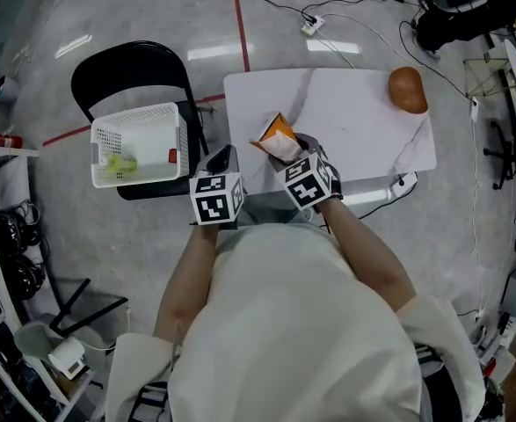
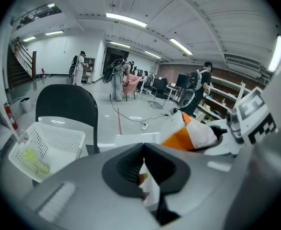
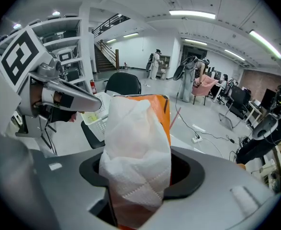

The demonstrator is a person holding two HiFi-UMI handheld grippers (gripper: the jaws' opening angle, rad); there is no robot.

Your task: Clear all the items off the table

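Right jaws: we see the right gripper (image 3: 140,176) clamped on an orange-and-white packet (image 3: 138,143). The packet stands up out of the dark recess, and its lower end is buried there and cut off by the bottom edge.

Packet, head view: it sits at the centre of the frame, lifted over the near edge of the white worktop (image 1: 345,121). We cannot tell whether its tip touches the surface.

Left jaws: in the left gripper view the left gripper (image 2: 143,152) has its jaws drawn together along a thin seam. Lower in the seam a white sliver with a reddish speck shows. We cannot make out what it is.

Left gripper, head view: it hangs just left of the packet, off the worktop's near left corner. The marker cube covers most of it.

Round brown item (image 1: 407,89): it lies at the upper right of the worktop, well apart from both grippers. We cannot say what it is.

Basket (image 1: 139,130): white and perforated, it rests on the seat of a black chair (image 1: 126,69) at the left of the frame. It hides most of the seat.

Yellow-green item (image 1: 117,163): it lies inside the basket, blurred through the mesh.

People (image 2: 80,68): they stand far back in the hall, too small to describe.
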